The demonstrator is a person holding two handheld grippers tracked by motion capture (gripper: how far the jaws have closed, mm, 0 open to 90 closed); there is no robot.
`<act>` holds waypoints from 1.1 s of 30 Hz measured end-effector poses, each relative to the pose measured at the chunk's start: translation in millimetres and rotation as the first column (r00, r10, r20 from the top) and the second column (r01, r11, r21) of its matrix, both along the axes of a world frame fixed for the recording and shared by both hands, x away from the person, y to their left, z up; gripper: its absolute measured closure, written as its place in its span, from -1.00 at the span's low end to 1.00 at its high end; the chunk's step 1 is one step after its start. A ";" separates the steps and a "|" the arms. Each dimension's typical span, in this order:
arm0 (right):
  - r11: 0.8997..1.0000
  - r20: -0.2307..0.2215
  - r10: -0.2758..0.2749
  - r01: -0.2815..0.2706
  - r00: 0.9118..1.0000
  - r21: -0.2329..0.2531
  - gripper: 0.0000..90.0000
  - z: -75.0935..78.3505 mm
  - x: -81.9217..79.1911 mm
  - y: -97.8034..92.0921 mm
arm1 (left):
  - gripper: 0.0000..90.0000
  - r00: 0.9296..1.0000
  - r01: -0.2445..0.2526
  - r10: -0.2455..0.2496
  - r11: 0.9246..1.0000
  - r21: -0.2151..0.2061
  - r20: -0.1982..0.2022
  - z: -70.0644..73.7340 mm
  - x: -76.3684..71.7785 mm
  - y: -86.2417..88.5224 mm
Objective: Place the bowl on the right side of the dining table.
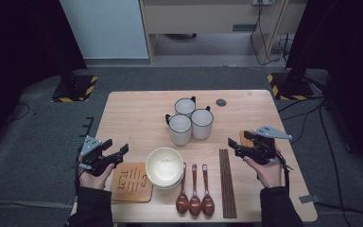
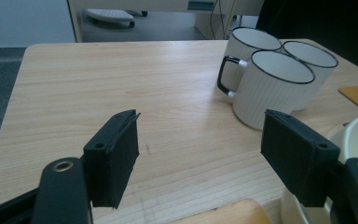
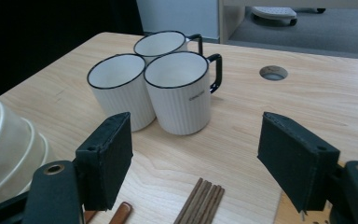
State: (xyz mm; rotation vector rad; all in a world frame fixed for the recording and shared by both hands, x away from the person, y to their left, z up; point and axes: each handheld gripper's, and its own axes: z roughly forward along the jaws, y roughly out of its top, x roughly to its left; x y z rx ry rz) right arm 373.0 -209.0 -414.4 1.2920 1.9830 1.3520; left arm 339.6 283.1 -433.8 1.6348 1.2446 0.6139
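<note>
Three white ribbed mugs [image 1: 191, 120] with black rims and handles stand clustered in the middle of the table. My left gripper [image 1: 117, 147] is held open over the front left of the table, its jaws wide apart with nothing between them [image 2: 200, 135]; the mugs [image 2: 275, 88] lie ahead to its right. My right gripper [image 1: 236, 140] hovers open at the right side. Through its empty gap [image 3: 196, 140] the mugs [image 3: 168, 84] stand ahead, a little to the left.
A stack of cream bowls [image 1: 164, 166] sits front centre, with three brown spoons [image 1: 194, 189] and a bundle of chopsticks [image 1: 227, 182] to its right. A wooden coaster [image 1: 131, 182] lies front left, another [image 1: 244, 138] under the right gripper. A cable hole [image 1: 221, 102] is far right.
</note>
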 end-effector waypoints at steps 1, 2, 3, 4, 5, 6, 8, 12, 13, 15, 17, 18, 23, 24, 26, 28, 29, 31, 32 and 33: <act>1.000 0.002 0.005 -0.005 1.000 -0.003 -0.42 0.3 -0.3 1.7 | -0.40 1.000 0.004 -0.004 1.000 0.001 0.004 1.2 -0.5 -1.4; 1.000 0.003 0.010 -0.010 1.000 -0.005 -0.42 0.5 -0.5 3.5 | -0.40 1.000 0.005 -0.005 1.000 0.000 0.007 2.3 -1.0 -3.0; 1.000 0.002 0.014 -0.014 1.000 -0.007 -0.42 0.8 -0.7 5.3 | -0.40 1.000 0.009 -0.009 1.000 0.001 0.012 3.8 -1.8 -4.7; 1.000 0.003 0.019 -0.019 1.000 -0.008 -0.42 1.3 -1.0 7.4 | -0.40 1.000 0.012 -0.012 1.000 0.002 0.014 4.7 -2.4 -5.8; 1.000 0.005 0.022 -0.022 1.000 -0.009 -0.42 1.8 -1.3 8.6 | -0.40 1.000 0.016 -0.016 1.000 0.003 0.017 5.8 -3.3 -7.1; 1.000 0.008 0.025 -0.025 1.000 -0.009 -0.42 2.3 -1.6 10.0 | -0.40 1.000 0.020 -0.020 1.000 -0.001 0.021 7.1 -4.3 -8.9; 0.999 0.011 0.034 -0.034 0.999 -0.007 -0.42 3.5 -2.6 12.8 | -0.39 0.999 0.029 -0.028 1.000 -0.007 0.026 8.5 -5.2 -11.3; 0.999 0.016 0.048 -0.048 0.999 -0.007 -0.42 5.4 -3.9 19.9 | -0.39 0.999 0.045 -0.045 0.999 -0.007 0.025 9.4 -6.0 -16.1; 0.999 0.016 0.052 -0.051 0.999 -0.010 -0.42 5.6 -4.2 20.9 | -0.38 0.999 0.048 -0.047 0.999 -0.009 0.026 9.7 -6.5 -17.2; 0.998 0.019 0.058 -0.057 0.998 -0.012 -0.42 6.1 -5.3 24.2 | -0.38 0.998 0.050 -0.050 0.999 -0.012 0.030 10.3 -6.9 -18.3; 0.998 0.021 0.065 -0.065 0.998 -0.010 -0.42 6.4 -6.1 26.7 | -0.37 0.998 0.052 -0.051 0.999 -0.014 0.033 10.8 -7.3 -19.3; 0.998 0.019 0.067 -0.066 0.998 -0.007 -0.42 6.6 -6.3 27.8 | -0.37 0.998 0.053 -0.052 0.999 -0.013 0.035 10.9 -7.7 -20.1; 0.997 0.022 0.080 -0.080 0.997 -0.005 -0.41 8.0 -6.6 36.6 | -0.35 0.997 0.058 -0.057 0.998 -0.018 0.045 11.6 -9.2 -23.0; 0.996 0.023 0.085 -0.085 0.996 -0.005 -0.41 8.3 -6.7 38.2 | -0.34 0.997 0.060 -0.059 0.998 -0.018 0.046 11.6 -9.4 -23.8; 0.996 0.025 0.094 -0.094 0.995 -0.005 -0.40 9.2 -7.1 43.5 | -0.34 0.997 0.066 -0.066 0.998 -0.016 0.045 11.7 -9.8 -25.0; 0.994 0.026 0.106 -0.105 0.994 -0.010 -0.40 9.3 -7.3 48.0 | -0.33 0.997 0.070 -0.069 0.997 -0.018 0.044 11.3 -9.9 -26.2; 0.994 0.025 0.110 -0.110 0.994 -0.010 -0.40 9.4 -7.4 49.7 | -0.32 0.996 0.073 -0.072 0.997 -0.018 0.045 11.0 -10.0 -27.0; 0.993 0.026 0.118 -0.118 0.993 -0.011 -0.40 9.7 -7.8 54.4 | -0.31 0.996 0.078 -0.078 0.997 -0.015 0.044 10.5 -10.5 -28.7; 0.992 0.025 0.123 -0.123 0.992 -0.011 -0.40 10.1 -7.9 56.6 | -0.30 0.996 0.082 -0.082 0.996 -0.015 0.044 10.1 -10.8 -30.0; 0.991 0.026 0.131 -0.131 0.991 -0.012 -0.40 10.7 -8.0 59.7 | -0.29 0.995 0.086 -0.085 0.996 -0.016 0.044 9.8 -10.9 -31.1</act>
